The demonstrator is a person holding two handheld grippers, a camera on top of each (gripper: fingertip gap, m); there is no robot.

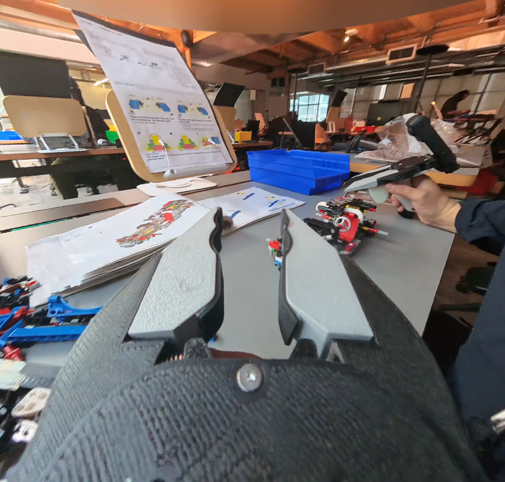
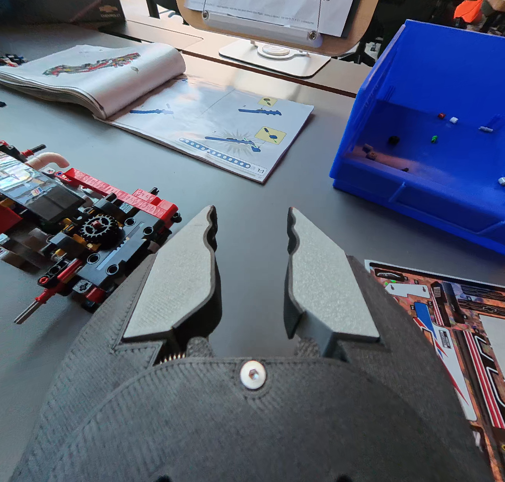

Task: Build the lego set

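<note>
My left gripper (image 1: 250,222) gapes; a small red piece (image 1: 275,246) seems stuck to 1 pad; right gripper (image 2: 252,222) open over bare table (image 2: 246,184).

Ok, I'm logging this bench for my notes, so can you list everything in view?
Table: one, grey, under everything.
Instruction booklet: one, white, open, far-left of centre.
Document stand: one, wood-edged with a printed sheet, behind the booklet.
Blue bin: one, far right, a few tiny pieces inside.
Brick vehicle model: one, red and black, partly built, left of the right gripper.
Small brick assembly: one, red, white and blue, beside the left gripper's right finger; contact unclear.
Loose brick parts: a pile, blue, red and black, left edge.
Sticker sheet: one, multicoloured, near right.
Left gripper: grey fingers apart.
Right gripper: grey fingers apart, only table between them.
Hand: one, holding the right gripper.
</note>
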